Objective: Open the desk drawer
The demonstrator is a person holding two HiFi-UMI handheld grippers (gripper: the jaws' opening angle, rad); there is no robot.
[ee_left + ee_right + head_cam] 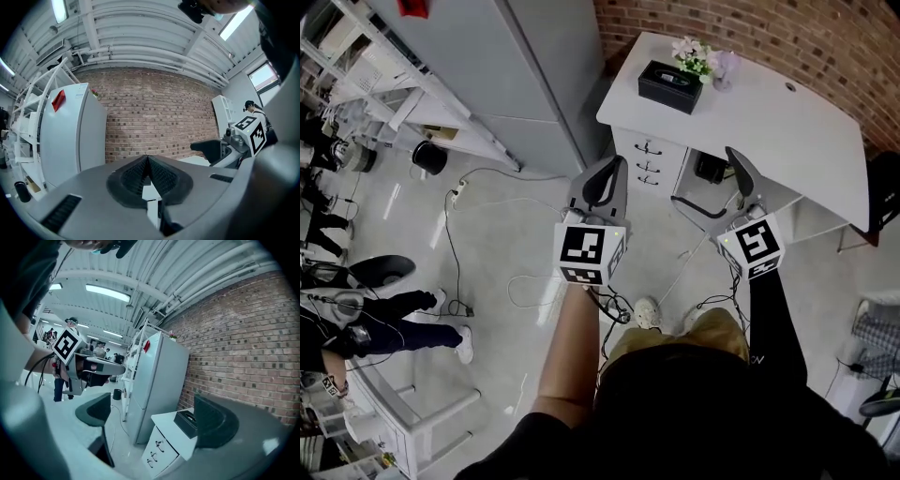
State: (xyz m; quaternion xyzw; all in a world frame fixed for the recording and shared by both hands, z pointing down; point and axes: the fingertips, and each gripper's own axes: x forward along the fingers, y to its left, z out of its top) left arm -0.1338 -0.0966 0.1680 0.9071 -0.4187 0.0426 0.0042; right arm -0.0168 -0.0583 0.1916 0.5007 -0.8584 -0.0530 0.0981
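The white desk [769,112] stands by the brick wall ahead of me. Its drawer unit [649,161] has three drawers with dark handles, all pushed in, and it also shows low in the right gripper view as the drawer unit [159,451]. My left gripper [605,185] hangs in the air a little short of the drawers, jaws pressed together on nothing; its pads [154,176] meet in its own view. My right gripper [741,178] hovers in front of the desk's knee space. In its own view, the right gripper [157,418] stands wide open and empty.
On the desk are a black box [670,84], a flower pot [694,56] and a small glass [724,67]. A tall grey cabinet [516,66] stands left of the desk. Cables [459,253] trail on the floor. A person [394,319] stands at the left by white shelving [384,84].
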